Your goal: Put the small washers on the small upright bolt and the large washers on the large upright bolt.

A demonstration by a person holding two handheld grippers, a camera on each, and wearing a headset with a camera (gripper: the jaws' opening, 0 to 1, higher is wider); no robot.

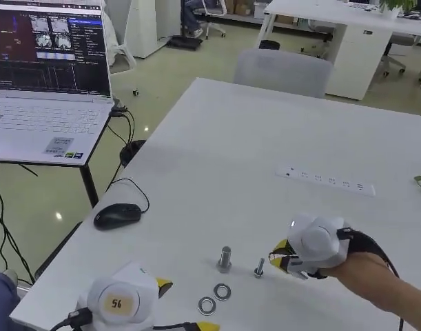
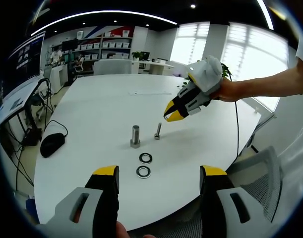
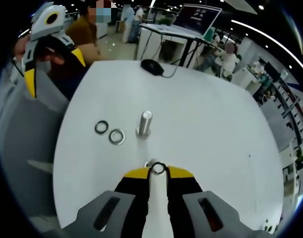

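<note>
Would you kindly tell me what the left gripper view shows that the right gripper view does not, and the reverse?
Left gripper view: the small bolt standing upright in full, close to the right gripper and its shut tips. Right gripper view: a small washer pinched at the right gripper's tips. Both: the large bolt upright, two loose washers lying near it on the table, the mouse, and the left gripper with its jaws open.

Broad bare desk (image 1: 265,152) lies beyond both bolts; mouse (image 1: 117,216) and power strip (image 1: 325,181) sit well apart. The right claw (image 1: 273,258), pinching a small washer (image 3: 158,168), crowds the right side of the small bolt (image 1: 259,269); two loose washers (image 1: 222,292) lie before the large bolt (image 1: 224,258)
</note>
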